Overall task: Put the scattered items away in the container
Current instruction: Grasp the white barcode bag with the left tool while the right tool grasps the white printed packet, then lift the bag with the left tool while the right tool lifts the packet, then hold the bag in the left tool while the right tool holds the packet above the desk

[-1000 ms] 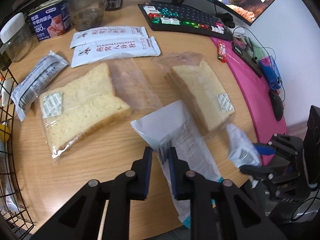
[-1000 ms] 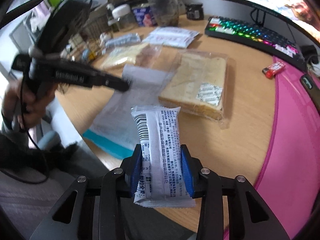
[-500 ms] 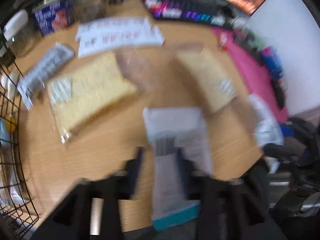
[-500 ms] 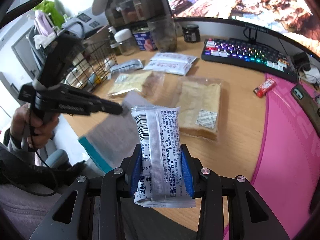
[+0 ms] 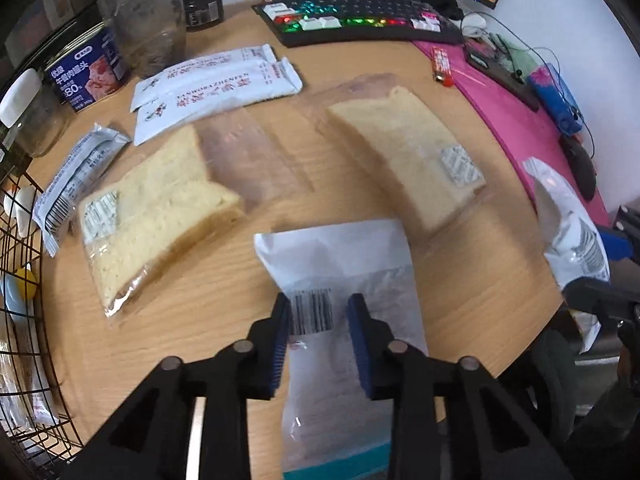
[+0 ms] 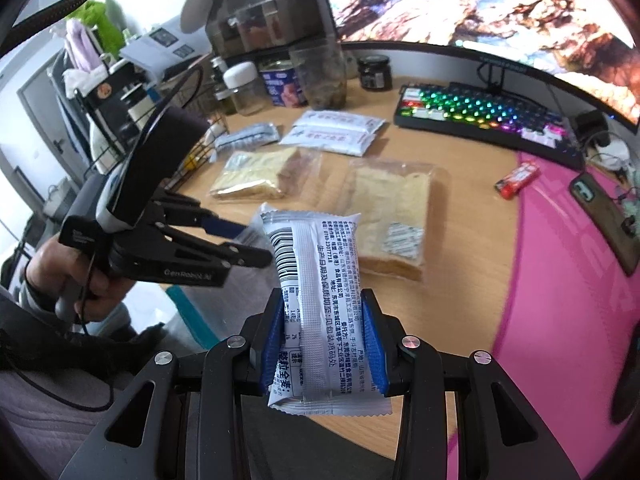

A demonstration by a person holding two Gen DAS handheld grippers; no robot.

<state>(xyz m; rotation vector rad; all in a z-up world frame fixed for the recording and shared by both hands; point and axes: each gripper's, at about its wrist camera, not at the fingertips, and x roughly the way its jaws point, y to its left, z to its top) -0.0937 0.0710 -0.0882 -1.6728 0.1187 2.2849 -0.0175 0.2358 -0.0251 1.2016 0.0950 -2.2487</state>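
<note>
A clear zip bag (image 5: 340,256) with a barcode label and a teal strip lies flat at the desk's near edge. My left gripper (image 5: 318,308) points down over it with its jaws closing. The label shows in the gap and the pads stand clear of the bag. My right gripper (image 6: 324,300) is shut on a white snack packet (image 6: 316,280), held upright above the near edge, to the right of the bag. The same packet (image 5: 568,232) shows at the right of the left wrist view. Two bagged bread slices (image 5: 160,208) (image 5: 404,148) lie behind the zip bag.
Two white sachets (image 5: 216,88) and a grey packet (image 5: 76,172) lie further back. A black wire basket (image 5: 16,280) stands at the left edge. A can (image 5: 88,72), jars, a lit keyboard (image 5: 352,20), a lighter (image 5: 442,66) and a pink mat (image 5: 520,120) ring the desk.
My left gripper's jaws were nearly shut at the bag's edge and now stand wider, further over the bag. The right gripper has risen with the packet still in it.
</note>
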